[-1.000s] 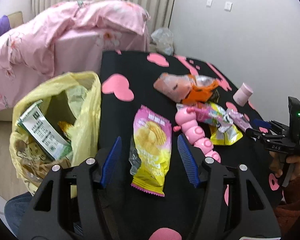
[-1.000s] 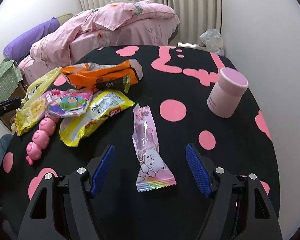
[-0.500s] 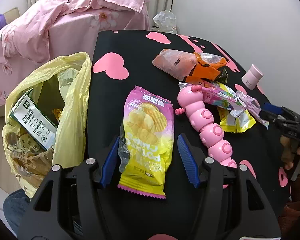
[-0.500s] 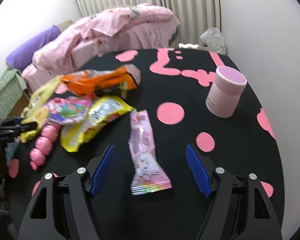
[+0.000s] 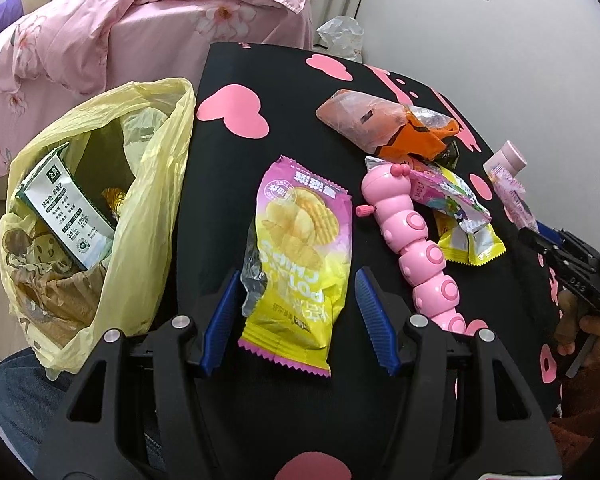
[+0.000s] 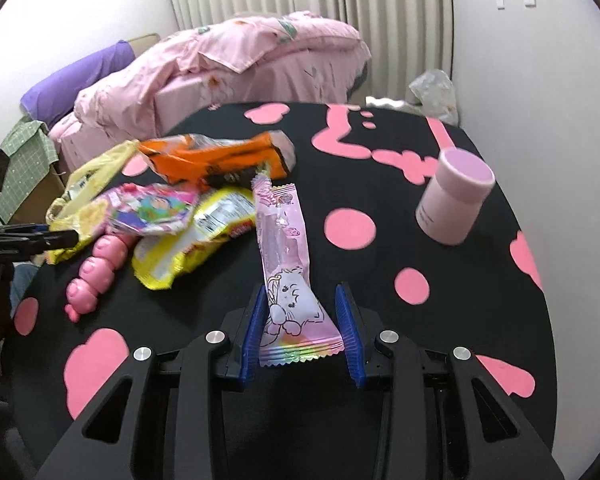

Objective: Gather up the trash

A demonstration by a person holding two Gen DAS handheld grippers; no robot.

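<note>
Yellow bag (image 5: 100,208) shows leftward only; left hand-held gripper (image 5: 296,312) apart, right (image 6: 302,328) nearly pinching pink wrapper (image 6: 288,264).

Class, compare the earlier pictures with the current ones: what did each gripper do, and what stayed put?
The right gripper narrowed around the pink candy wrapper, nearly gripping it. The left gripper moved forward, wide open, to straddle the yellow-and-pink chip bag. The pink caterpillar toy, pink cylindrical jar and yellow plastic trash bag stayed put.

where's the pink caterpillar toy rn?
In the left wrist view, the pink caterpillar toy lies on the black table, right of the chip bag between the open left gripper, its head by the wrapper pile.
</note>
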